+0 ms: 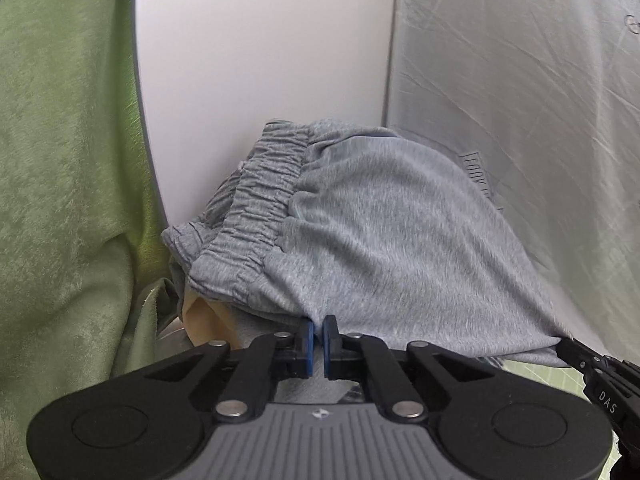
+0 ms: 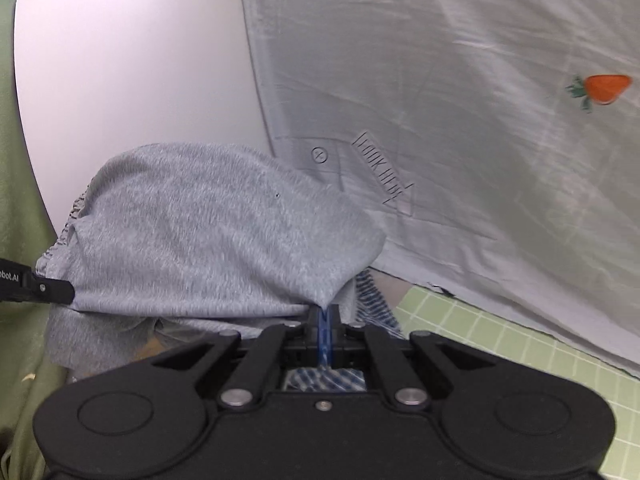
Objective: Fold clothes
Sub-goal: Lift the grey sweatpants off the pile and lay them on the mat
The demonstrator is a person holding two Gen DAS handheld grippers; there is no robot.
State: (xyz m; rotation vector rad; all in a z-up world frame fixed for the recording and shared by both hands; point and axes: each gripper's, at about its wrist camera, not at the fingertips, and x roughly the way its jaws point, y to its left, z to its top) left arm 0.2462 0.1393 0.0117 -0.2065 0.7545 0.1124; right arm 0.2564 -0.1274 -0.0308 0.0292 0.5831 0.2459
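Grey knit shorts with a gathered elastic waistband hang bunched over the white table's near edge. My left gripper is shut on the fabric's lower edge, blue pads pinching it. The right gripper shows at the lower right of the left wrist view, gripping the same hem. In the right wrist view the grey shorts drape ahead, and my right gripper is shut on a corner of them. The left gripper enters from the left edge, holding the cloth's far side.
A white table lies beyond the shorts. A pale grey sheet with a strawberry print covers the right side. Green cloth hangs at the left. Blue-striped fabric and a green checked mat sit below.
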